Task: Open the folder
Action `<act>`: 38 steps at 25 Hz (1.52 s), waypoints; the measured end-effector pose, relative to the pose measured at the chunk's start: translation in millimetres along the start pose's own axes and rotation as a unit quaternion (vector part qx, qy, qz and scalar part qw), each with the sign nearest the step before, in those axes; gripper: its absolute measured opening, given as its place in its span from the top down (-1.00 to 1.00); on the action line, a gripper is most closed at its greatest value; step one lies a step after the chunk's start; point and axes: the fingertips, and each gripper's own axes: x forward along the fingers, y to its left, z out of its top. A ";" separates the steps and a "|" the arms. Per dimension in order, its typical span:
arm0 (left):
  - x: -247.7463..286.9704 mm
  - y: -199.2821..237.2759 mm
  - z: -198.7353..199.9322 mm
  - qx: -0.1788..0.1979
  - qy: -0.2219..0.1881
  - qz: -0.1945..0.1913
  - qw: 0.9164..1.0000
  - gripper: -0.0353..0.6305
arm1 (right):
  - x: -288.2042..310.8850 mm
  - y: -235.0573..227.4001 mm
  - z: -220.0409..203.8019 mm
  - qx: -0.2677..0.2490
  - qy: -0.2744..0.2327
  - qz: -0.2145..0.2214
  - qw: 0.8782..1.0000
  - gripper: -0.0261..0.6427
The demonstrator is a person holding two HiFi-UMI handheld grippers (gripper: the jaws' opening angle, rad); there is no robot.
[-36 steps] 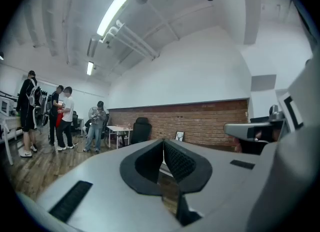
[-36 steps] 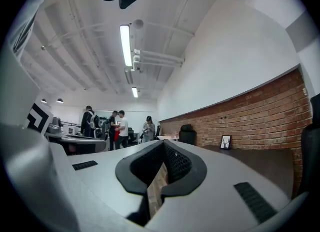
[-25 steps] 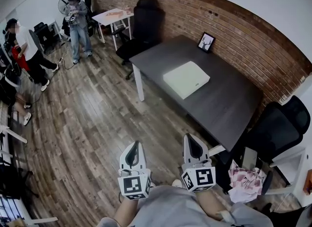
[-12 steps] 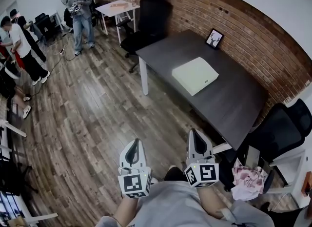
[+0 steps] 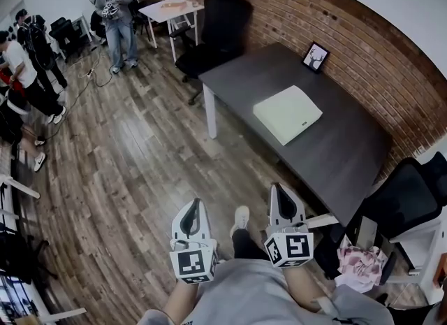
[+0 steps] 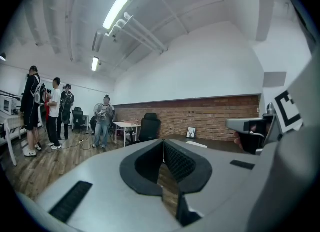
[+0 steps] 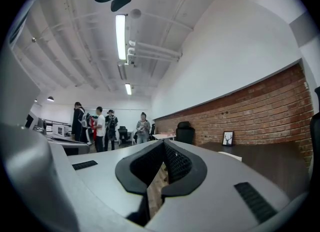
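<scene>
Left hand-held gripper (image 5: 193, 208) and right hand-held gripper (image 5: 279, 194) both hang low in front of the person's body, over the wooden floor (image 5: 133, 170), each with its jaws pressed together and nothing between them. Neither is anywhere near the folder (image 5: 288, 112), which lies flat and closed near the middle of the dark table (image 5: 342, 163), well apart from both grippers, so opening it has not begun

Around the folder the table is nearly bare. A small picture frame (image 5: 316, 56) stands at the far side by the brick wall (image 5: 377, 44), and a black office chair (image 5: 401, 194) sits near the table's closer corner

What could go wrong, as I judge it: the cover lies flush, so a jaw that fails to catch its edge may simply push the whole folder across the smooth top, towards the frame or off an edge. Pinching too deep could lift the whole folder instead of the cover alone

As for containers, the folder is the only one here, and while shut nothing of its contents can be seen
</scene>
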 end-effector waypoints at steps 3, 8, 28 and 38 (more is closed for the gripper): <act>26.5 5.7 3.7 0.007 0.000 0.000 1.000 0.88 | 28.0 -9.6 -4.5 0.006 0.000 -0.004 1.000 0.93; 76.0 13.8 11.8 0.014 0.003 0.003 1.000 0.88 | 80.8 -23.1 -9.7 0.011 0.006 0.000 1.000 0.93; 354.0 -60.8 55.0 0.058 0.002 -0.087 0.994 0.88 | 274.3 -205.1 -5.9 0.021 0.013 -0.078 0.997 0.93; 428.7 -105.4 52.9 0.072 0.017 -0.186 0.980 0.88 | 285.9 -264.3 -14.4 0.026 0.023 -0.175 0.984 0.93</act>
